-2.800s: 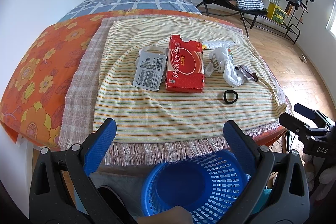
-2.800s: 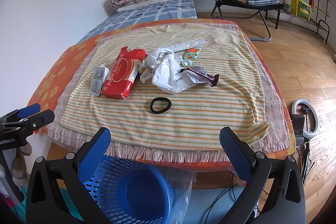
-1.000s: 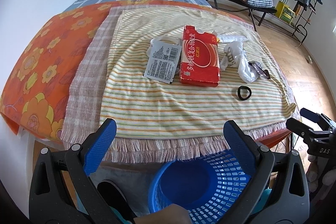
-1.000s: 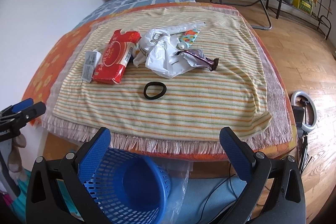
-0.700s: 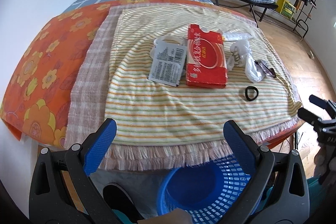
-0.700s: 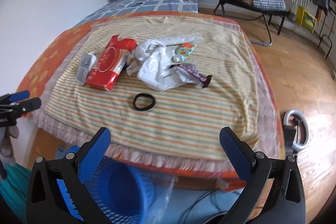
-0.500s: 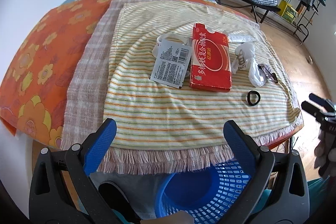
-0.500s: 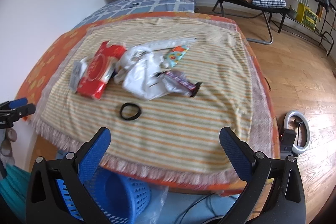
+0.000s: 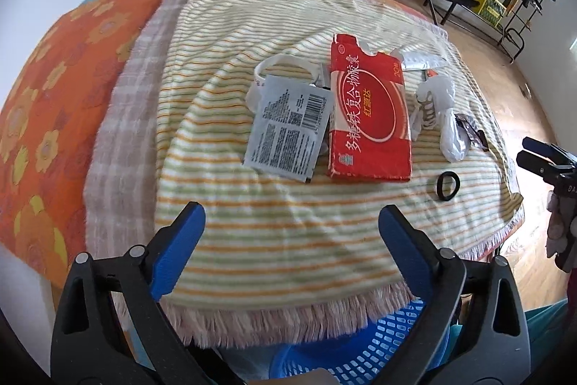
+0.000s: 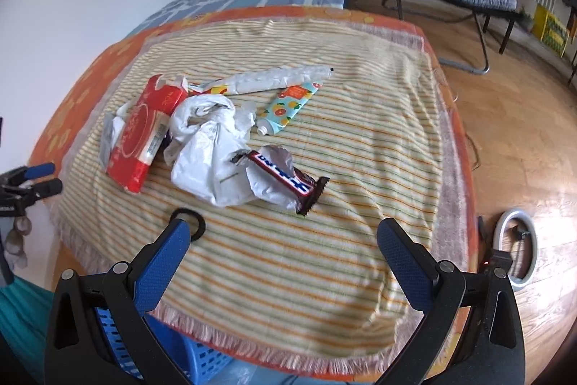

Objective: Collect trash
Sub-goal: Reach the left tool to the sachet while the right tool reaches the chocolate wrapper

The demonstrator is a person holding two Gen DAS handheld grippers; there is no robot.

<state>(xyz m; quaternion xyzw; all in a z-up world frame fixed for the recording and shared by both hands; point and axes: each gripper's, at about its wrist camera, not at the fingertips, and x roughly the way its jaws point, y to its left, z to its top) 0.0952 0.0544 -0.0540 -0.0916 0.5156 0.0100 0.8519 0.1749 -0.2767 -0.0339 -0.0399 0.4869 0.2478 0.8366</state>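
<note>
Near the bed's (image 9: 54, 89) front edge lie a red box (image 9: 369, 118), a candy wrapper (image 10: 285, 175) and a black ring (image 10: 189, 222). Left gripper's (image 9: 290, 233) wide jaws are closing on nothing; right gripper's (image 10: 283, 249) gape empty.

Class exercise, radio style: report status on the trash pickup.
Left gripper empty, jaws closing slightly; right gripper open, empty. Trash on striped blanket untouched; blue basket below its edge. Nothing blocking.

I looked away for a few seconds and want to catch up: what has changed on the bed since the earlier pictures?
Both hand-held grippers have moved in over the striped blanket, closer to the trash. The left one is starting to close on nothing; the right one is open and empty. Nothing was picked up. The red box, candy wrapper, plastic bag and black ring lie where they were.
</note>
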